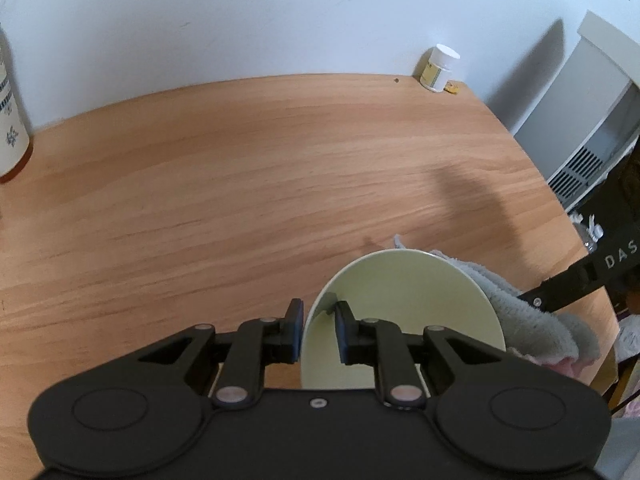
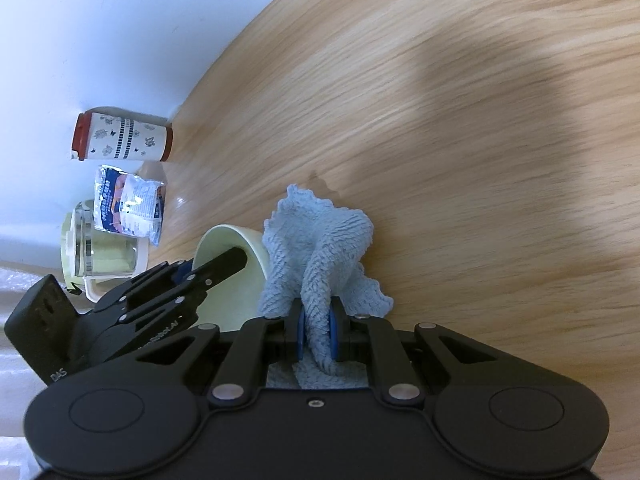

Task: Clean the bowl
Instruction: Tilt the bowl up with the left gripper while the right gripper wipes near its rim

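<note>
the left tool (image 1: 318, 330) is clenched narrowly on the rim of the pale green bowl (image 1: 404, 312), one finger inside, one outside, holding it tilted over the wooden surface (image 1: 240, 184). the right tool (image 2: 316, 334) is clamped on a blue-grey cloth (image 2: 320, 256) pressed against the bowl's outer wall. only the right view shows the red-lidded canister (image 2: 122, 136), foil packets (image 2: 128, 204) and glass jug (image 2: 104, 256); only the left shows the white-capped bottle (image 1: 438, 68).

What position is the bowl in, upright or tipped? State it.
Tipped. The bowl is lifted on its side, its rim clamped by the left gripper, with the cloth against its outside.
</note>
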The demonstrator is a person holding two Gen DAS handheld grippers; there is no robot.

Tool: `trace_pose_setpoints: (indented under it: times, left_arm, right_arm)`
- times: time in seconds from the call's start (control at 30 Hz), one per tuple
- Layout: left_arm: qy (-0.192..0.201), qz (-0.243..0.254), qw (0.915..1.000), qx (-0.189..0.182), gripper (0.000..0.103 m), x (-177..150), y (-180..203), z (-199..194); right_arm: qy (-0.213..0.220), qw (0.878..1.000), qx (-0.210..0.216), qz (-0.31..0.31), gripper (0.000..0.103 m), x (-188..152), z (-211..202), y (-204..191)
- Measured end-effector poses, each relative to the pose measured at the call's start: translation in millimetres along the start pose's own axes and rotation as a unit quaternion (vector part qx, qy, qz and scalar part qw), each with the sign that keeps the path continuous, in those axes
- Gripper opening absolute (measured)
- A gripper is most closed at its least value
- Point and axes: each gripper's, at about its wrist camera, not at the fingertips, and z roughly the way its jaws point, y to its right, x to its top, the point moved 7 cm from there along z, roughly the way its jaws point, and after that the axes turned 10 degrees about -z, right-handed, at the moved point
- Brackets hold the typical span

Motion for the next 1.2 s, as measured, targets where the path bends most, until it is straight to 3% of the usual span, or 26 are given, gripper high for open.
trace_pose_setpoints:
  times: [0.23,0.3,0.33,0.43,0.53,0.63,0.7,1.0,1.1,1.17,1.2]
  left_arm:
    - [-0.014,-0.040,0.9991,0.002,0.017,-2,-3,-1]
    - [-0.017,-0.062,0.9979,0.009,0.027,-3,-5,-3]
    - [-0.018,-0.071,0.9972,0.013,0.039,-4,-5,-5]
    - [-0.016,-0.100,0.9946,0.025,0.042,-10,-6,-12]
    - [-0.019,-0.147,0.9885,0.028,0.042,-18,-8,-18]
    - [-0.024,-0.214,0.9760,0.034,0.047,-28,-12,-24]
    - [-0.028,-0.247,0.9681,0.031,0.047,-37,-9,-29]
    - [-0.049,-0.283,0.9566,0.049,0.045,-68,6,-25]
    - [-0.049,-0.287,0.9555,0.049,0.038,-72,11,-22]
    - [-0.050,-0.290,0.9546,0.045,0.025,-74,14,-19]
    - [-0.048,-0.291,0.9546,0.041,0.024,-74,16,-19]
  right_arm:
    - [0.003,1.000,-0.001,0.000,0.014,1,-2,4]
    - [0.005,1.000,-0.001,0.001,0.014,1,-4,6]
    - [0.006,1.000,-0.001,0.001,0.014,0,-5,7]
    - [0.011,1.000,0.002,0.003,0.014,-1,-7,10]
    - [0.015,1.000,0.004,0.006,0.014,0,-10,14]
    - [0.014,1.000,0.006,0.002,0.014,3,-12,16]
    - [0.014,1.000,0.007,0.000,0.014,4,-13,16]
    - [0.006,1.000,0.013,-0.015,0.014,12,-13,20]
    - [0.011,1.000,0.009,-0.021,0.013,16,-15,23]
    - [0.014,0.999,0.005,-0.029,0.013,20,-18,25]
    - [0.016,0.999,0.002,-0.032,0.013,21,-18,26]
